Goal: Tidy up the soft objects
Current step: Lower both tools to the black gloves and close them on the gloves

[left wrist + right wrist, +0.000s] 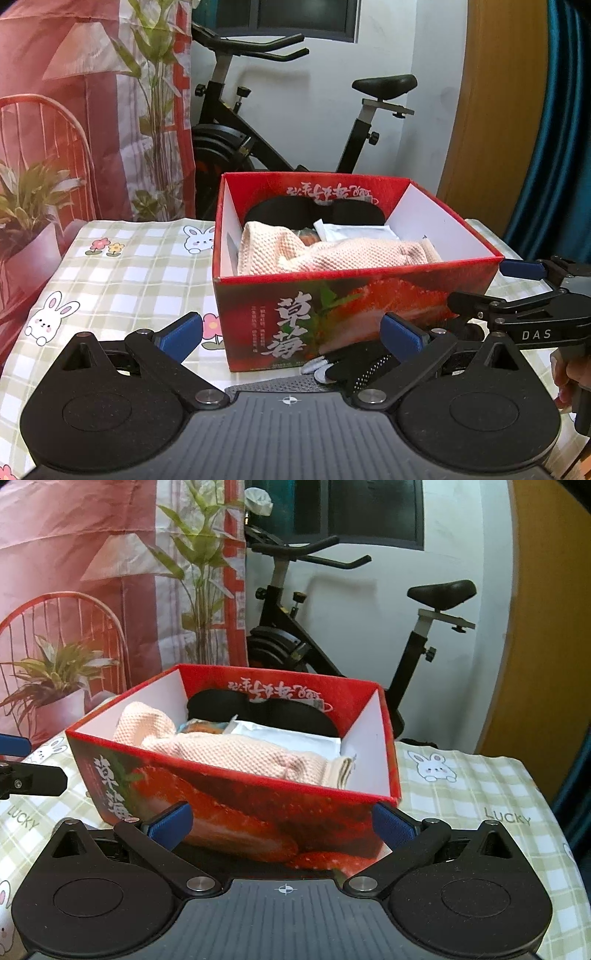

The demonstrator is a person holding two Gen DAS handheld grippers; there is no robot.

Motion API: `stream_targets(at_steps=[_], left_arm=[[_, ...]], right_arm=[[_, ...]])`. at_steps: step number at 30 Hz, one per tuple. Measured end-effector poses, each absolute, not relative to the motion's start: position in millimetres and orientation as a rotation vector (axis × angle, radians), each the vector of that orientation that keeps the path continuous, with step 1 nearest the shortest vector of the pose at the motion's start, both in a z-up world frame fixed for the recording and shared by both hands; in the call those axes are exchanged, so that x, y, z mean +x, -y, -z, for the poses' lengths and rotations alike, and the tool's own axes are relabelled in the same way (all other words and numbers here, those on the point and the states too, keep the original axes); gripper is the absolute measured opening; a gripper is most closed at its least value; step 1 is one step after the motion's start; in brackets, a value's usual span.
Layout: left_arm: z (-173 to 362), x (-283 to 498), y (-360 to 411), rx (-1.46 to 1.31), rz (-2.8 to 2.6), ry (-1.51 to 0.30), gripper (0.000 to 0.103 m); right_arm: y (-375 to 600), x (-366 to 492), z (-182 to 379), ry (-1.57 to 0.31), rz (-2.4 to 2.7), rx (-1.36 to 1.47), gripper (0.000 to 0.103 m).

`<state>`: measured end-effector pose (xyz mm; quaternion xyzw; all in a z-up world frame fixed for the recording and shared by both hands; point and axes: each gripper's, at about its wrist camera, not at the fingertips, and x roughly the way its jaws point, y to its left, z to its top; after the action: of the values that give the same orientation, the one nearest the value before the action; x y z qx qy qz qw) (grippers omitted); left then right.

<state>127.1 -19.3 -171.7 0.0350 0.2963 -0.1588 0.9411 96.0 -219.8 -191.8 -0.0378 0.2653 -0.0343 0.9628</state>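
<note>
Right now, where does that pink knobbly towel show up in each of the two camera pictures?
Left wrist view: the pink towel lies inside the red strawberry box, centre of the picture, along the box's near wall.
Right wrist view: the pink towel is in the same box, left of centre, seen from the box's right corner.
Shared landmark: the black exercise bike behind the box.

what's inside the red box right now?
In the red box: a pink towel along the near side, a white packet behind it, a black padded item at the back, and an orange scrap peeking between. Whatever lies under the towel is hidden.
</note>
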Motion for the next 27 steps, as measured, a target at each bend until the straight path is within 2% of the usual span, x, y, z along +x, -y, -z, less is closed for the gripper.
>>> stream_targets(at_steps=[8, 14, 16, 21, 27], left_arm=[[181.6, 129.9, 21.0, 0.07, 0.324, -0.631, 0.103], [193.8, 131.2, 24.9, 0.058, 0.335, -0.658, 0.101], [198.6, 131.3, 27.5, 0.057, 0.353, -0.67, 0.097], [209.7, 135.3, 34.3, 0.034, 0.436, -0.718, 0.073], [223.2, 140.7, 43.7, 0.023, 0.475, -0.749, 0.066]], right_arm=[[225.5, 93.6, 208.2, -0.566, 0.066, -0.061, 0.096], [232.0, 93.2, 222.3, -0.594, 0.061, -0.041, 0.086], [235.4, 93.0, 228.2, -0.608, 0.058, -0.03, 0.08], [244.3, 94.7, 236.1, -0.63, 0.043, 0.004, 0.071], [251.5, 99.2, 243.7, -0.643, 0.036, 0.04, 0.07]])
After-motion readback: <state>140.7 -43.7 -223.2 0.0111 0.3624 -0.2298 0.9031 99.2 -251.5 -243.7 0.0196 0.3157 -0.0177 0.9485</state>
